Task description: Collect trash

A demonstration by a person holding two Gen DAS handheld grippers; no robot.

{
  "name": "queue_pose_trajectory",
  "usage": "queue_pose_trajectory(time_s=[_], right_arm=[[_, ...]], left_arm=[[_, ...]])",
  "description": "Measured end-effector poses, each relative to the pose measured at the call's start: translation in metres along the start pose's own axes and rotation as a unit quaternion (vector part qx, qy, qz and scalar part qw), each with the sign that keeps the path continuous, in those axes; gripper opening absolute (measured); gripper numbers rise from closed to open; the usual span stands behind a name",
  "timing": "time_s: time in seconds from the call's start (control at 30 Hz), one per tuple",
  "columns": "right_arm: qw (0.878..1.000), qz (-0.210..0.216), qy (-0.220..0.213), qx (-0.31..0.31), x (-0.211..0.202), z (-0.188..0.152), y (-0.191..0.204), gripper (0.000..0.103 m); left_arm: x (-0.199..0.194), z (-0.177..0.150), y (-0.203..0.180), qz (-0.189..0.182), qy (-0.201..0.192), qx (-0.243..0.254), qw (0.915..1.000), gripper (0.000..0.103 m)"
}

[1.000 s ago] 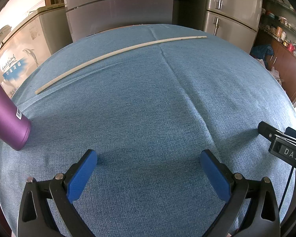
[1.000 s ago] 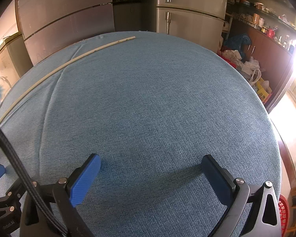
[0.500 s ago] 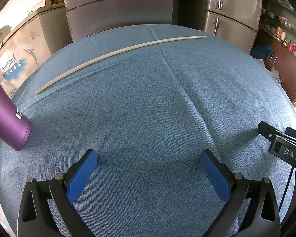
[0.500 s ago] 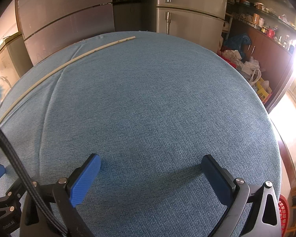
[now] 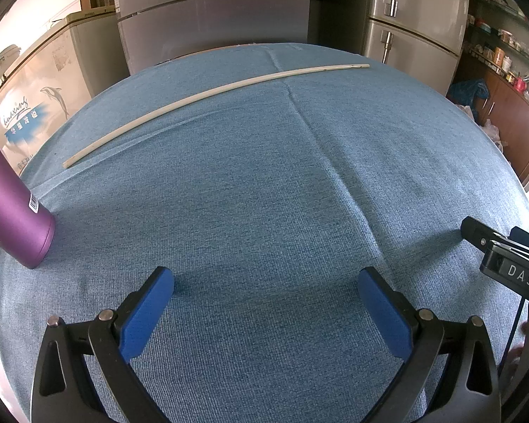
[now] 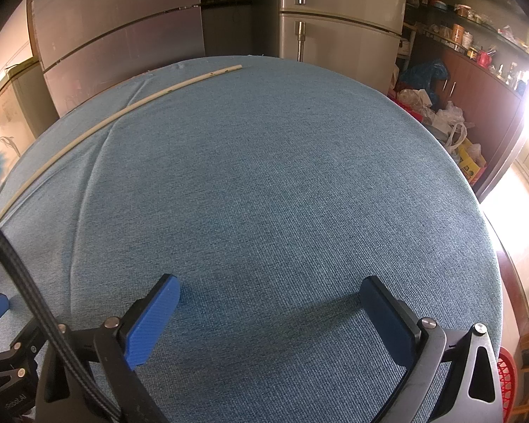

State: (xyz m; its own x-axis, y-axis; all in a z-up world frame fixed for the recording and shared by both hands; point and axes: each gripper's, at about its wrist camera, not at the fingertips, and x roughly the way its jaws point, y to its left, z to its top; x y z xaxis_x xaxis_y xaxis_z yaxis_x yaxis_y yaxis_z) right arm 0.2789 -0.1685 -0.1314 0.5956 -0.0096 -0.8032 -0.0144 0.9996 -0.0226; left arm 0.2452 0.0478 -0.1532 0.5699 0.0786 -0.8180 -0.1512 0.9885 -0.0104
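Note:
A long thin cream strip (image 5: 208, 93) lies across the far side of the round table, which is covered in blue cloth (image 5: 264, 194); the strip (image 6: 116, 116) also shows far left in the right wrist view. My left gripper (image 5: 264, 278) stands open low over the near part of the cloth, with nothing between its blue pads. My right gripper (image 6: 269, 287) is open too and holds nothing. Its black body (image 5: 504, 257) shows at the right edge of the left wrist view. No other loose item shows on the cloth.
A purple bottle (image 5: 10, 211) stands at the table's left edge, close to my left gripper. Refrigerators (image 5: 211, 17) stand behind the table. Bags and clutter (image 6: 437, 112) lie on the floor at the right, with a red basket (image 6: 508, 384) low at the right edge.

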Motion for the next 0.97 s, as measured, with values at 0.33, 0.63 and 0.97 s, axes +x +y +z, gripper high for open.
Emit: queue_pose_trajectory(time_s=[0.33,0.63,0.97], right_arm=[[0.999,0.014,0.033,-0.017,-0.007,-0.002,0.008,0.103],[0.989,0.042,-0.128,-0.067,-0.172,-0.042,0.011,0.103],[0.981,0.061,-0.176,-0.057,-0.269,-0.071,-0.005,0.103]], left_arm=[[-0.05,-0.015,-0.007,0.047,-0.043,0.032,0.9975,0.103],[-0.191,-0.041,0.014,0.082,-0.11,0.02,0.9903,0.103],[-0.259,-0.053,0.018,0.07,-0.157,0.002,0.9851,0.103]])
